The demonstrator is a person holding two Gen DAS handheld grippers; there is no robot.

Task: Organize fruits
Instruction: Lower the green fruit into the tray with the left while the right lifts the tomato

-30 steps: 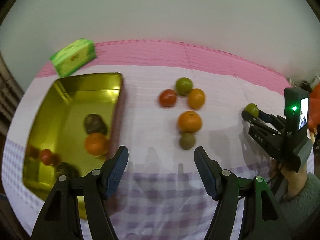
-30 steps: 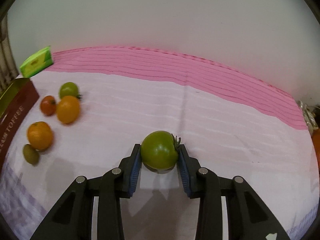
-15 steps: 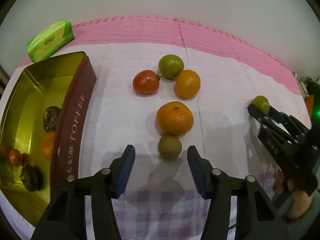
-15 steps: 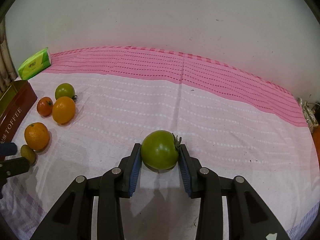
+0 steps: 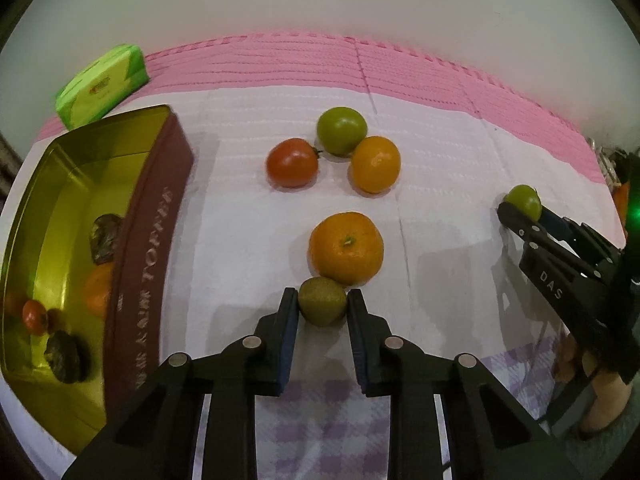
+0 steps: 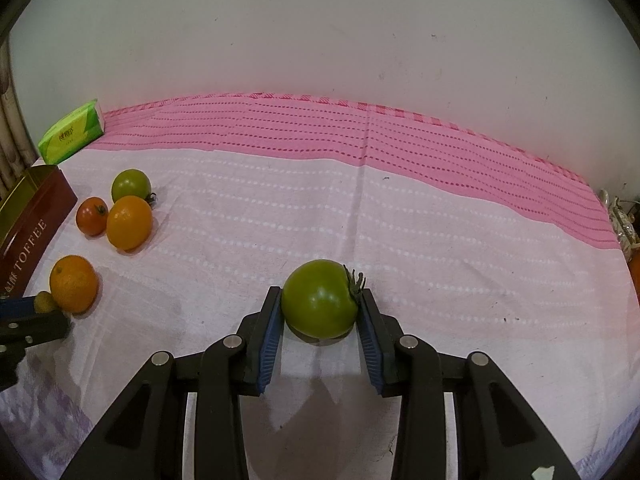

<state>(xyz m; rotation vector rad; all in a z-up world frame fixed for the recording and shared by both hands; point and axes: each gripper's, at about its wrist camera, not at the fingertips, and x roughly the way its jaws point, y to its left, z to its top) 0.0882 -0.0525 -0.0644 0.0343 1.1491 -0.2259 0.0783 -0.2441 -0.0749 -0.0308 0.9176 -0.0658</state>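
My left gripper (image 5: 322, 307) is shut on a small olive-green fruit (image 5: 322, 306) that rests on the cloth just in front of a mandarin (image 5: 346, 253). Behind them lie a red tomato (image 5: 292, 162), a green tomato (image 5: 341, 131) and an orange fruit (image 5: 375, 164). My right gripper (image 6: 320, 305) is shut on a large green tomato (image 6: 319, 298) with its stalk to the right, just above the cloth. In the left wrist view that right gripper (image 5: 520, 204) appears at the right edge.
An open gold tin (image 5: 60, 184) with a brown "TOFFEE" side stands at the left and holds several fruits. A green tissue pack (image 5: 102, 85) lies at the far left by the wall. A hand (image 5: 600, 392) holds the right gripper's handle.
My left gripper came down and forward from beside the tin to the small olive fruit and closed its jaws on it. The right gripper kept still with the green tomato.
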